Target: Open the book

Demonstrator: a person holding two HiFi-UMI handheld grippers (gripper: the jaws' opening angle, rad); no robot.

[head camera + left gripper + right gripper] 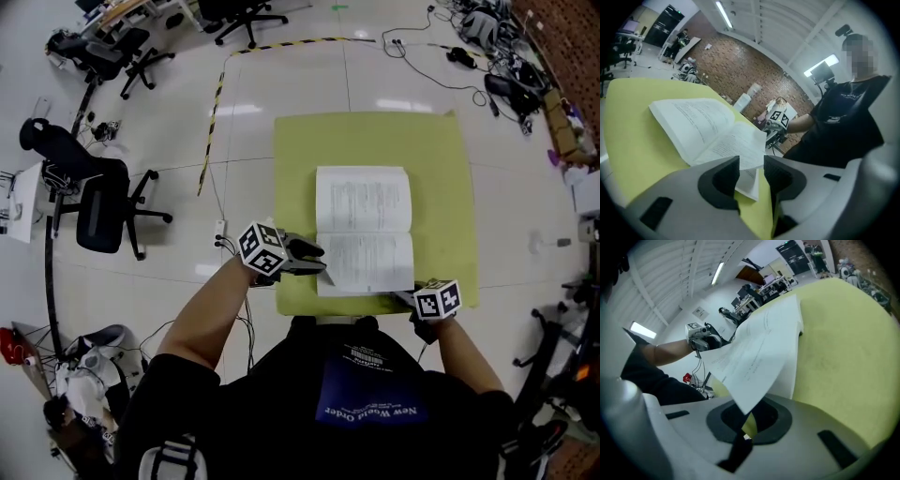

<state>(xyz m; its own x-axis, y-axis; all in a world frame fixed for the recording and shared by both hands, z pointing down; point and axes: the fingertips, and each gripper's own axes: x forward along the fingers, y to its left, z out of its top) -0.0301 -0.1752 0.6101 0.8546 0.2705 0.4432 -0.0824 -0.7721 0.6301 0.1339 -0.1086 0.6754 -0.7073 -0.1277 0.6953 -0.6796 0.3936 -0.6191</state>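
Book open on the mat: the book [364, 225] lies spread flat in the middle of the yellow-green mat [441, 169], its spine running left to right, one leaf on the far side and one toward you. Your right gripper [405, 298] sits at the near-right corner, jaws clenched on the corner of a page [754, 352], which curves up off the block. Your left gripper [322, 268] is at the near-left corner, pointing right along the near edge, jaws parted with the paper's corner in the gap and neither pad pressing it. Both hands are about equally close. By the look of it the opening is done, and any further turn swings away from you over the spine.
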